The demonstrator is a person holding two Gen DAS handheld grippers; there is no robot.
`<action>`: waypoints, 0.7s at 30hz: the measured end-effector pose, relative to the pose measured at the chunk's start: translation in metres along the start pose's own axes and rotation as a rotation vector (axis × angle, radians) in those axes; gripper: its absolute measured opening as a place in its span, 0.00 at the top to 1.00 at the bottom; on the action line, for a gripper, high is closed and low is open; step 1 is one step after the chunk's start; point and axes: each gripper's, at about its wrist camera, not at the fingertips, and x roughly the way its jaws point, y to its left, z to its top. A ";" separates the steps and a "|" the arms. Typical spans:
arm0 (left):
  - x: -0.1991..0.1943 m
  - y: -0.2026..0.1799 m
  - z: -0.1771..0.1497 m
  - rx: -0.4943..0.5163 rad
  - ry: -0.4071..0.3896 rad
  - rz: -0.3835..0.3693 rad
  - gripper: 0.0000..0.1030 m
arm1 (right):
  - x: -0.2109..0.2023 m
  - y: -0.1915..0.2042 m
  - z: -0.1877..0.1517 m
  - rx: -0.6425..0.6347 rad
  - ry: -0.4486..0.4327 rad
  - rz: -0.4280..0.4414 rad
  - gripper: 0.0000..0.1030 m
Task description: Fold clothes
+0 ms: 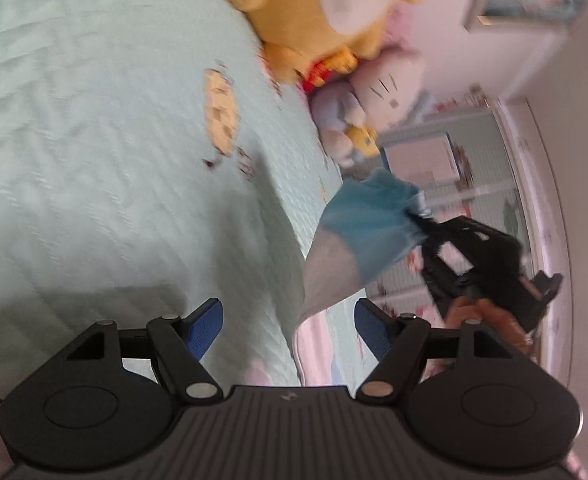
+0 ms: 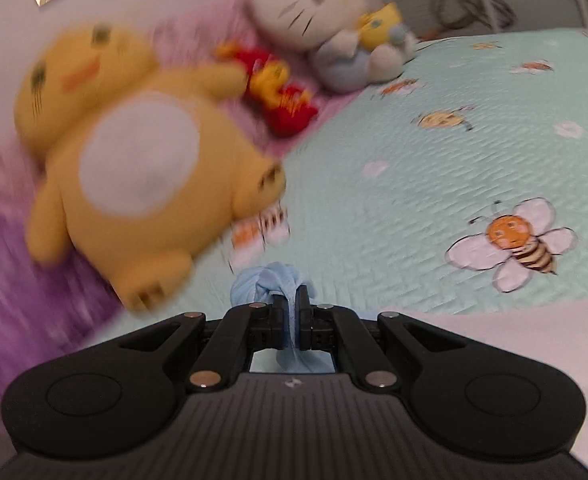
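Fabric of a light blue garment point(image 2: 283, 280) sat clamped in the right gripper point(image 2: 291, 312); the left gripper point(image 1: 287, 326) gaped empty above the bee-print quilt point(image 1: 93, 140).

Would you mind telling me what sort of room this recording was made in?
Most likely a child's bedroom. A bed is covered with a mint quilt printed with cartoon bees, a big yellow plush toy and a white cat plush lie near its head, and the right gripper pinches a light blue garment over it.
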 end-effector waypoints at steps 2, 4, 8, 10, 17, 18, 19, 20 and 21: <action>0.007 -0.017 -0.010 0.100 0.058 -0.023 0.27 | -0.027 -0.013 0.006 0.050 -0.040 0.000 1.00; 0.014 -0.031 -0.022 0.185 0.129 -0.041 0.27 | -0.052 -0.028 0.012 0.096 -0.083 -0.008 1.00; 0.021 -0.031 -0.039 0.177 0.255 -0.018 0.28 | -0.094 -0.068 0.019 0.203 -0.163 -0.062 1.00; 0.025 -0.032 -0.048 0.173 0.317 -0.007 0.29 | -0.112 -0.087 0.021 0.253 -0.196 -0.081 1.00; 0.037 -0.032 -0.077 0.157 0.537 0.034 0.29 | -0.160 -0.122 0.012 0.358 -0.271 -0.072 1.00; 0.038 -0.032 -0.081 0.155 0.568 0.040 0.30 | -0.167 -0.126 0.010 0.365 -0.279 -0.069 1.00; 0.039 -0.031 -0.085 0.153 0.588 0.047 0.32 | -0.174 -0.131 0.008 0.373 -0.287 -0.066 1.00; 0.037 -0.030 -0.088 0.153 0.579 0.056 0.34 | -0.181 -0.135 0.005 0.380 -0.295 -0.063 1.00; 0.035 -0.028 -0.091 0.152 0.571 0.064 0.34 | -0.188 -0.139 0.003 0.388 -0.302 -0.057 1.00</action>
